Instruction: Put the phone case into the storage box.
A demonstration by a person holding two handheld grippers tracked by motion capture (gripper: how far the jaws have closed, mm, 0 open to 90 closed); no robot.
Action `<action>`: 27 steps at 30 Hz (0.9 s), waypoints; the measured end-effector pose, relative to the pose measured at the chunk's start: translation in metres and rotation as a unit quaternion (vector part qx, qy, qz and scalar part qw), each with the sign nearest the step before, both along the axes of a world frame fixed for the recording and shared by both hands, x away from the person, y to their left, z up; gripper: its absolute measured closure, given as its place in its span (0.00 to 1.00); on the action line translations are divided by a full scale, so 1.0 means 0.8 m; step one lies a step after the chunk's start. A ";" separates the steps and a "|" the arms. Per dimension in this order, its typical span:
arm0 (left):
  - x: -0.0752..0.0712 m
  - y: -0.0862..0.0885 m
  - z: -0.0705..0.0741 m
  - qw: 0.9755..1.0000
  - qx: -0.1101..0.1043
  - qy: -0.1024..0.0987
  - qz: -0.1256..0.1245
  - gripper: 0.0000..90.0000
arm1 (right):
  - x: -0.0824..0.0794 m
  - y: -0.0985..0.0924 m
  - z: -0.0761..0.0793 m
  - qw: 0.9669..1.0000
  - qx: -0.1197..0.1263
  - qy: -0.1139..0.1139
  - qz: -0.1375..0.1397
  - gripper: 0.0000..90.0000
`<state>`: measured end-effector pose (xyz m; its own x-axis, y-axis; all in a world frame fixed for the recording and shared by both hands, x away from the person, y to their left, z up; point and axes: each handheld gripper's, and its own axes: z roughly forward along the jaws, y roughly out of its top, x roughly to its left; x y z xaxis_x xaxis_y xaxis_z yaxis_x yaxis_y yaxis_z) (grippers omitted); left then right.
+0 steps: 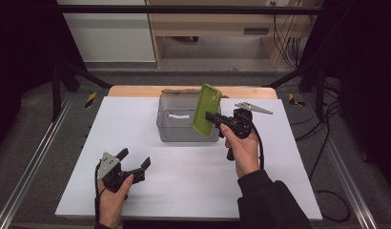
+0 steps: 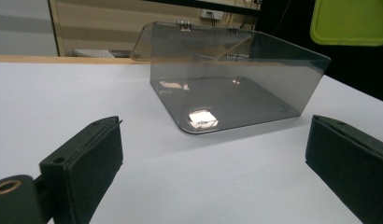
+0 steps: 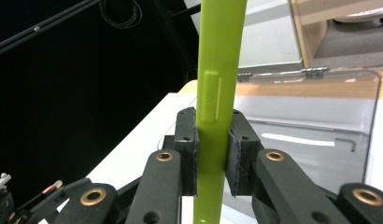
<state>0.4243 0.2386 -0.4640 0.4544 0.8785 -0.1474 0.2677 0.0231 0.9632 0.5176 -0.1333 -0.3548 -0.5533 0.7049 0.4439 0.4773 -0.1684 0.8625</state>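
White tabletop (image 1: 136, 124) lies bare around spread left tongs (image 1: 135, 160); right tongs (image 1: 213, 119) pinch green phone case (image 1: 206, 109) over box rim (image 1: 184, 95).

This looks like a lab set up for recording, not a home. A white table (image 1: 184, 181) stands in the middle, fenced by a black metal frame (image 1: 184, 9) overhead and aluminium rails (image 1: 26, 171) on the grey floor at either side. Beyond the table stand plain plywood shelving (image 1: 217, 24) and a white cabinet (image 1: 108, 33). Right of the table, black cables (image 1: 322, 143) trail across the floor.
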 end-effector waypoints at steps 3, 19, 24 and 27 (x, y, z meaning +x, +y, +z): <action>0.001 -0.001 -0.001 1.000 -0.003 0.002 0.000 0.05 | 0.006 -0.001 0.001 1.000 -0.003 0.005 -0.003 0.85; -0.001 -0.009 -0.001 1.000 0.022 -0.009 -0.011 0.05 | 0.035 0.015 0.009 1.000 -0.018 0.008 -0.019 0.85; -0.001 -0.005 0.001 1.000 0.022 -0.012 -0.007 0.05 | 0.040 0.018 0.008 0.999 -0.031 0.007 -0.026 0.85; -0.001 -0.005 0.000 1.000 0.017 -0.011 -0.005 0.05 | 0.044 0.017 0.008 0.999 -0.030 0.009 -0.033 0.85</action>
